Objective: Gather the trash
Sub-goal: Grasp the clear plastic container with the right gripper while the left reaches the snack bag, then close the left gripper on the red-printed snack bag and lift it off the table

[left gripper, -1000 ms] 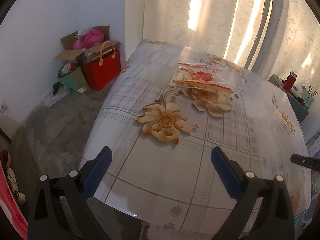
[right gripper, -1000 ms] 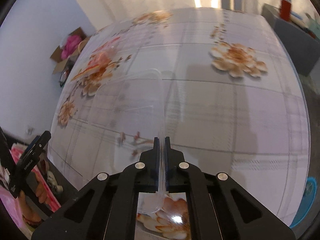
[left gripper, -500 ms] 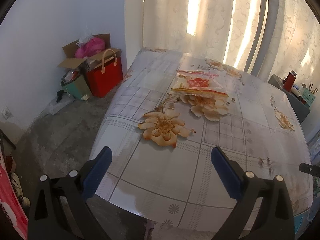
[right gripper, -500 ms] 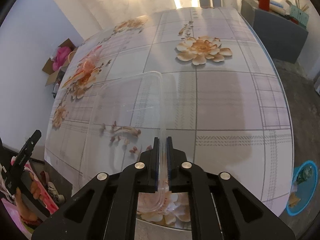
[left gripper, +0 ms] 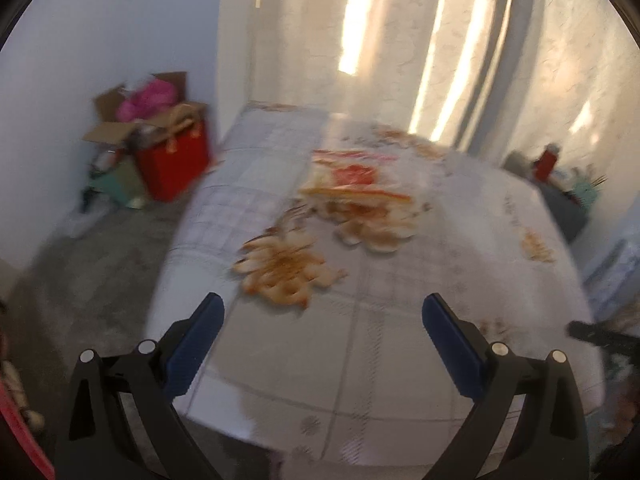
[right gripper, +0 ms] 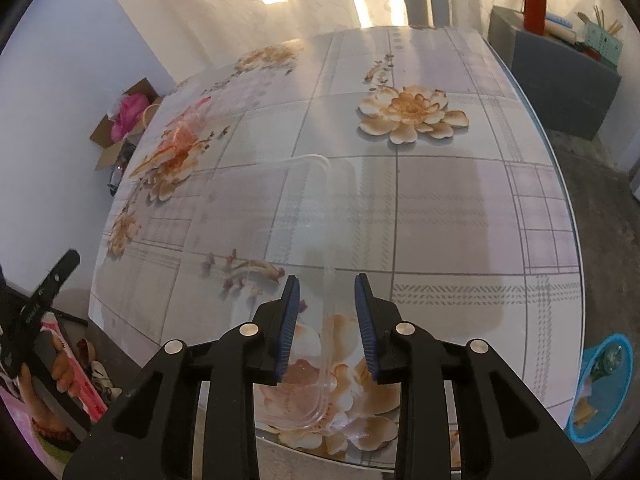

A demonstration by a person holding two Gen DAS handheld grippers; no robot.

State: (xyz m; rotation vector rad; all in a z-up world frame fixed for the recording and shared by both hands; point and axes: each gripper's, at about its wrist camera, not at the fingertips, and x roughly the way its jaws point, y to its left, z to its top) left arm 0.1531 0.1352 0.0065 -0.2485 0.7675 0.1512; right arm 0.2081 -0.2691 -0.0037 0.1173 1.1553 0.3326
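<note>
Right now your right gripper [right gripper: 327, 312] is letting go: its jaws are opening, and the rim of the clear plastic container [right gripper: 280, 264] stands in the gap between them with no pad pressing on it. The container lies on the table [right gripper: 460, 216] close to the near edge, partly over a printed flower, so it looks set down rather than binned. Your left gripper [left gripper: 322, 334] hangs over the near left part of the table with its jaws wide apart and nothing between them.

Judging by the task, the container is not yet collected: the blue bin [right gripper: 604, 384] sits on the floor off the table's right corner, with scraps already in it. The other piece of trash, a clear plastic bag with red print [left gripper: 352, 178], lies near the far side of the table, well apart from both grippers.

Your next move probably calls for a reach by the left gripper across the table to that bag. The way there is bare cloth. Mind the near edge; the container sits close to it and a nudge could tip it off.
</note>
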